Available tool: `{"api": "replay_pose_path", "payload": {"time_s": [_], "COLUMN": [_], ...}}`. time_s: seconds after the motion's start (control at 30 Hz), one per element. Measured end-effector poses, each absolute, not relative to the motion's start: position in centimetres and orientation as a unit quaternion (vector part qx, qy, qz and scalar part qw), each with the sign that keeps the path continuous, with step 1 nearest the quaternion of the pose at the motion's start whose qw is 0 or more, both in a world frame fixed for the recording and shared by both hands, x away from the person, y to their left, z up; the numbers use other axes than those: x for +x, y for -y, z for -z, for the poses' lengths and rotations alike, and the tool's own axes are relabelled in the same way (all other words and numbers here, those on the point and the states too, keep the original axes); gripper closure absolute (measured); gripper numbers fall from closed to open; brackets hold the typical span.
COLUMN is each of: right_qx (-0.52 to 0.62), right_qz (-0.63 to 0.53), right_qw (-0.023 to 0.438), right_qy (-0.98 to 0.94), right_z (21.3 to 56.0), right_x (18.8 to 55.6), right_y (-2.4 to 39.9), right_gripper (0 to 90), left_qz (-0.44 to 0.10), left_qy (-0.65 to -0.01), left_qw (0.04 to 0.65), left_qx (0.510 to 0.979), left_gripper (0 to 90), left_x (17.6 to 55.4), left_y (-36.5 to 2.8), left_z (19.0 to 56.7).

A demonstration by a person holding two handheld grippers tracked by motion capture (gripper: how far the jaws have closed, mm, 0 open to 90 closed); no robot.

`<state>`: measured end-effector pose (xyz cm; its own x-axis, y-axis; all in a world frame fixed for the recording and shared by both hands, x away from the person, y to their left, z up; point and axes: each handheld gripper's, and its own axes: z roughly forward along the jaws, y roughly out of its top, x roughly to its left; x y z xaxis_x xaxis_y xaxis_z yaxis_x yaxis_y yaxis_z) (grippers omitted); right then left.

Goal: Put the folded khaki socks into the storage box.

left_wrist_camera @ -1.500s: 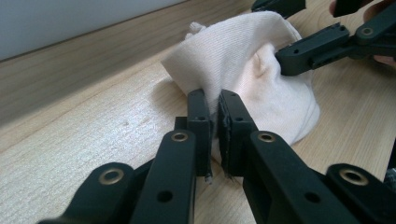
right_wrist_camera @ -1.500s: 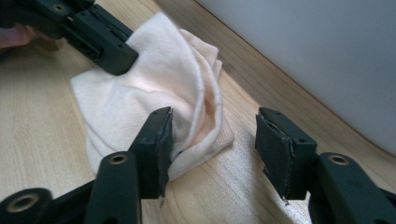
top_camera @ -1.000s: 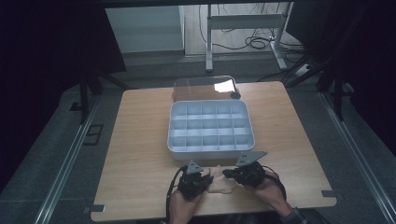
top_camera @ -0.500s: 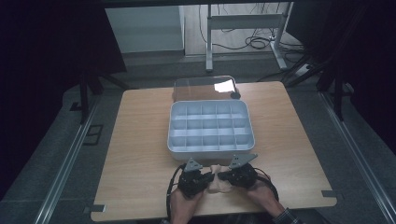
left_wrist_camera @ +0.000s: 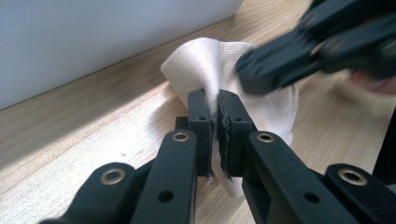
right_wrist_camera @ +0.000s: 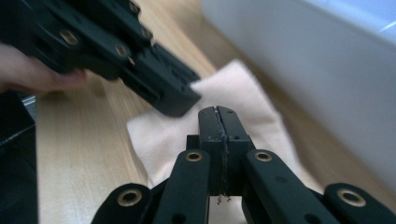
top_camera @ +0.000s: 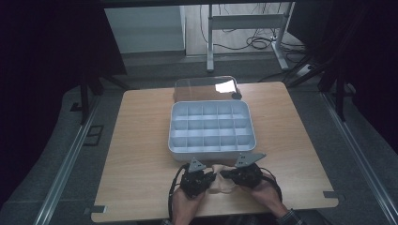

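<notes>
Small cloth [top_camera: 220, 180] lies on the wooden table [top_camera: 141, 154] between the 2 grippers, near the table's front edge and just in front of the grey compartment box [top_camera: 211, 126]. Long axis: in the high view the cloth runs roughly from one gripper to the other, parallel to the box's front wall; which end is which cannot be told. Look: off-white to pale cream, fine knit or woven texture, soft, rumpled, not flat. In the left gripper view the cloth [left_wrist_camera: 219, 79] rises in a pinched ridge straight ahead of the jaws, a fold standing up from the table and a rounded lobe spreading to the right of it. In the right gripper view the cloth [right_wrist_camera: 233, 107] spreads flatter ahead of and under the jaws, with a corner pointing away toward the box wall. Left gripper [top_camera: 206, 176]: jaws closed almost fully, with a thin fold of cloth caught between the pads, fabric showing in the slit and below it. Right gripper [top_camera: 230, 174]: jaws pressed together; a few loose threads hang at the seam between the pads, so it seems to nip the cloth's edge, though the fabric in the bite is barely visible. The 2 gripper tips face each other, close together over the cloth; each shows blurred, just ahead and to one side, in the other's view. A clear lid [top_camera: 204, 88] lies beyond the box, far from both grippers.
</notes>
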<state>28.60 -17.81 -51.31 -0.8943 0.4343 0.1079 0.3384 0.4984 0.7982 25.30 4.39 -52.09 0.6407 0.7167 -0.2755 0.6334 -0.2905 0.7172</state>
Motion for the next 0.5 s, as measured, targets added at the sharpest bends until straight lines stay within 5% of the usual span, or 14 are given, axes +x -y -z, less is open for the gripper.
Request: {"api": "replay_pose_path", "payload": {"time_s": [0.5], "right_qx": [0.241], "right_qz": [-0.44], "right_qw": [0.056], "right_qy": [-0.863], "right_z": [51.1], "right_x": [28.8], "right_y": [19.8], "right_gripper": [87.6], "left_qz": [-0.056], "left_qy": [-0.421], "left_qw": [0.412], "left_qx": [0.806], "left_gripper": [84.9], "left_x": [25.3], "left_y": [-4.0], "left_z": [52.0]}}
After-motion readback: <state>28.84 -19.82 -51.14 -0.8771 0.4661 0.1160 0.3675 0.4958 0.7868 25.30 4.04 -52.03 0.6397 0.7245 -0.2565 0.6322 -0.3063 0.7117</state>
